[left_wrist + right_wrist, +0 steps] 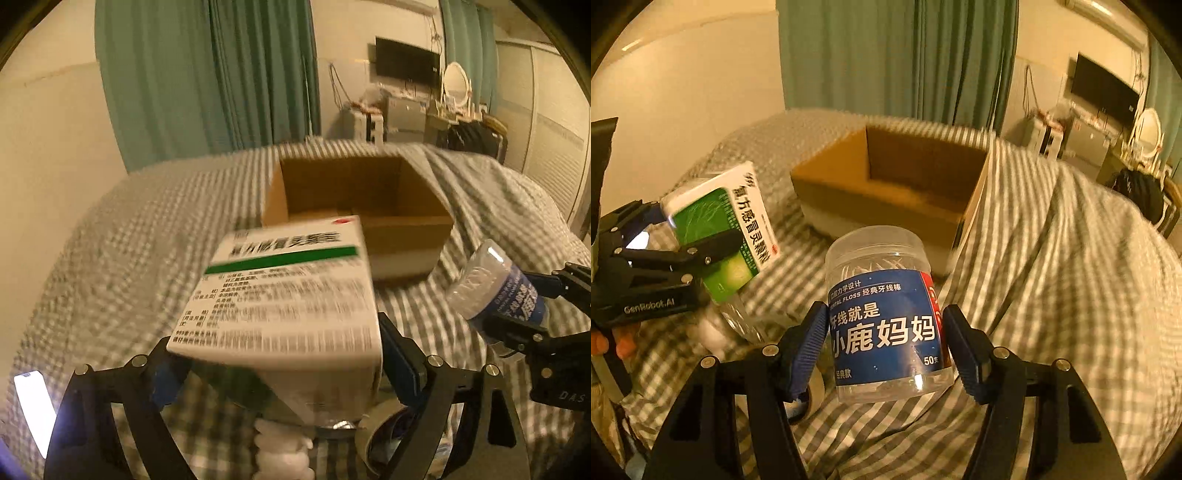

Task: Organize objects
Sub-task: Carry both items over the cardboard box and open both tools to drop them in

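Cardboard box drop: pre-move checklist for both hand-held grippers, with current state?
1. Left hand-held gripper holds the medicine box: ok.
2. Right hand-held gripper holds the floss jar: ok.
3. Cardboard box open on top: ok.
4. Space inside the box: looks mostly bare; floor only partly seen, cannot tell.
5. Both items over the opening: not ok, both short of the near wall.
6. Grippers clear of each other: ok, apart.

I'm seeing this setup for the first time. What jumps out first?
Each gripper holds something in the air over the checked bedspread: the left gripper a medicine box, the right gripper a clear floss jar. Just beyond sits an open cardboard box.
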The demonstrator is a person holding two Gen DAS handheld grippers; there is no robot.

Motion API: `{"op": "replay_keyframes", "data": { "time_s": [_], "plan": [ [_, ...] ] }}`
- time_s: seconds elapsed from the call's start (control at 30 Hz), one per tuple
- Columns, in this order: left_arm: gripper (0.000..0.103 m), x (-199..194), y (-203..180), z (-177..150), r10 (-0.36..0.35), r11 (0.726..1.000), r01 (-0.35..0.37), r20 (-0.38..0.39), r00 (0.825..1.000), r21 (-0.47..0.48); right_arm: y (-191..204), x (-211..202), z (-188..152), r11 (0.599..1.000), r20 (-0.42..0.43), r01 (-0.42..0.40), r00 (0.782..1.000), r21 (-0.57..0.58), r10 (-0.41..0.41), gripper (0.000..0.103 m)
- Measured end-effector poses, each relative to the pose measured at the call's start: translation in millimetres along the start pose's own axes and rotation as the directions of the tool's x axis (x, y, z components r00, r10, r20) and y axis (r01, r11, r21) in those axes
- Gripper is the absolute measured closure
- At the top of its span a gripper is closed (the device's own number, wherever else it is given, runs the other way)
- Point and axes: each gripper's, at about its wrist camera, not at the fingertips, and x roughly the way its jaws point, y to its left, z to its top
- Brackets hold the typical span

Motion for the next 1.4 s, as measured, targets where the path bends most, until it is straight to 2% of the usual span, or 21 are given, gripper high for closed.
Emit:
{"op": "replay_keyframes", "data": {
  "time_s": [0.2,0.33,0.47,0.6,0.77,0.8,0.83,0.87,0.93,1.0,1.13,1.17,1.23,1.27,1.3,1.4],
  "plan": [
    [0.017,-31,7,54,0.012,1.000,-0.013,0.116,0.993,0.009,-2,-40,44,0.999,0.136,0.040,0.990,-0.037,-0.034,0.039],
    [0.018,-33,5,88,0.006,1.000,-0.010,0.164,0.986,0.026,-11,-49,81,0.997,0.206,0.065,0.977,-0.043,-0.055,0.039],
    [0.018,-20,2,122,0.008,1.000,-0.013,0.198,0.980,0.026,-19,-42,114,0.997,0.242,0.070,0.968,-0.032,-0.060,0.040],
    [0.018,6,4,149,0.004,1.000,-0.007,0.194,0.981,0.014,-30,-27,143,0.998,0.260,0.067,0.964,-0.014,-0.061,0.042],
    [0.018,42,-4,166,0.017,0.998,-0.026,0.180,0.984,0.048,-43,15,171,0.998,0.231,0.058,0.971,-0.009,-0.055,0.044],
    [0.018,54,-5,168,0.013,0.998,-0.022,0.169,0.986,0.053,-43,29,175,0.998,0.213,0.061,0.975,-0.012,-0.057,0.050],
    [0.018,63,-7,169,0.011,0.998,-0.020,0.160,0.987,0.055,-45,44,177,0.998,0.195,0.061,0.979,-0.018,-0.057,0.067],
    [0.018,77,-9,170,0.007,0.998,-0.015,0.144,0.990,0.059,-46,59,179,0.998,0.171,0.056,0.984,-0.030,-0.050,0.090],
    [0.018,99,-12,167,0.003,0.998,-0.010,0.112,0.994,0.058,-52,91,179,0.998,0.122,0.064,0.991,-0.023,-0.061,0.090],
    [0.018,118,-17,159,-0.007,0.998,0.003,0.076,0.997,0.055,-58,117,176,0.998,0.085,0.061,0.995,-0.004,-0.060,0.090],
    [0.018,151,-27,144,-0.033,0.997,0.032,0.011,0.999,0.063,-66,129,166,0.999,0.084,0.021,0.996,0.026,-0.023,0.089],
    [0.017,154,-28,143,-0.032,0.997,0.032,0.010,0.999,0.071,-69,131,168,0.999,0.087,0.014,0.996,0.030,-0.017,0.086],
    [0.014,155,-37,141,-0.017,0.994,0.015,0.020,1.000,0.109,-73,127,168,0.999,0.118,0.002,0.993,0.053,-0.008,0.069],
    [0.012,153,-40,140,-0.016,0.993,0.014,0.022,1.000,0.121,-75,124,168,0.998,0.138,-0.004,0.990,0.066,-0.005,0.052],
    [0.011,151,-45,141,-0.017,0.992,0.015,0.022,1.000,0.126,-77,118,170,0.997,0.165,-0.011,0.986,0.082,-0.003,0.042],
    [0.003,148,-52,147,0.011,0.992,-0.013,0.020,1.000,0.129,-76,103,176,0.996,0.243,-0.013,0.970,0.090,-0.009,0.038]
  ]
}}
